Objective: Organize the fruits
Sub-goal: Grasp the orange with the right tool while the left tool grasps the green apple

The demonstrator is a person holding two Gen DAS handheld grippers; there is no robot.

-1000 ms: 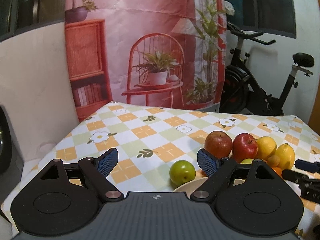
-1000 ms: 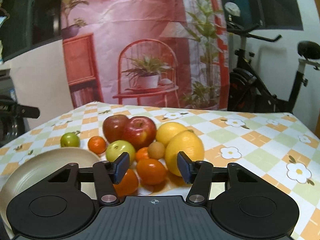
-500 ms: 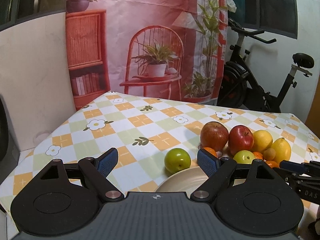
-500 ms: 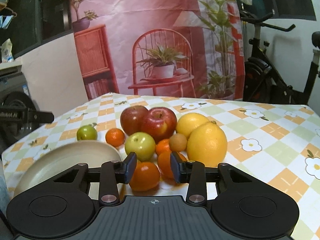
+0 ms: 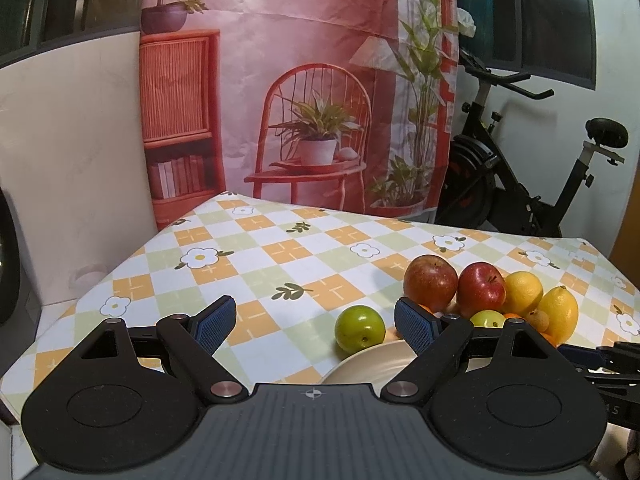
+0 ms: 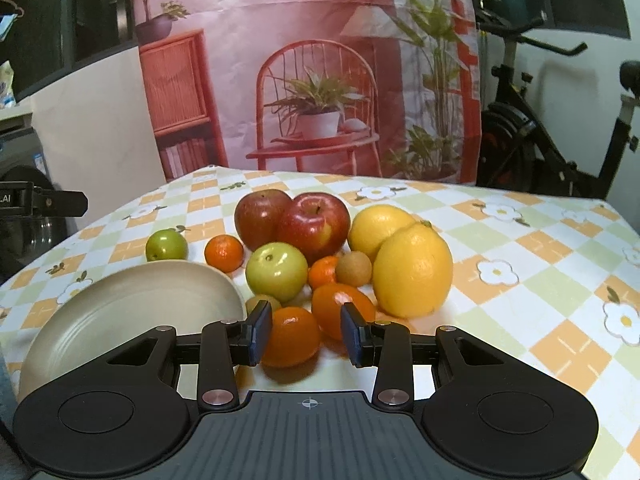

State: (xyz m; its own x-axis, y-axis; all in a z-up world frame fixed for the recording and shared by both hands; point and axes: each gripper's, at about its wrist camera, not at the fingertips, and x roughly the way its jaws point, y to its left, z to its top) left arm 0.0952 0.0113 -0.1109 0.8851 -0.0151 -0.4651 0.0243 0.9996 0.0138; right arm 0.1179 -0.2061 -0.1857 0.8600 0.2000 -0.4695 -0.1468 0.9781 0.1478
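The right gripper (image 6: 306, 334) has its blue-padded fingers (image 6: 261, 332) set narrow around a small orange (image 6: 291, 337), the left pad right at its skin and the other pad with a gap beside it; whether they truly grip it cannot be told. A second orange (image 6: 340, 314) sits just behind, touching the first. Beyond lie a green apple (image 6: 277, 271), two red apples (image 6: 314, 227), two large lemons (image 6: 412, 270), a brown round fruit (image 6: 353, 268) and a small tangerine (image 6: 224, 253), clustered on the checked, flower-printed bench (image 6: 540, 264). A cream plate (image 6: 120, 320) lies left of the pile, a small green fruit (image 6: 166, 245) past its far rim.

The left gripper (image 5: 315, 322) hovers level and low, fingers (image 5: 214, 322) spread wide and empty, the plate rim (image 5: 372, 360) just ahead. Letters "AI" show on its body in the right wrist view.
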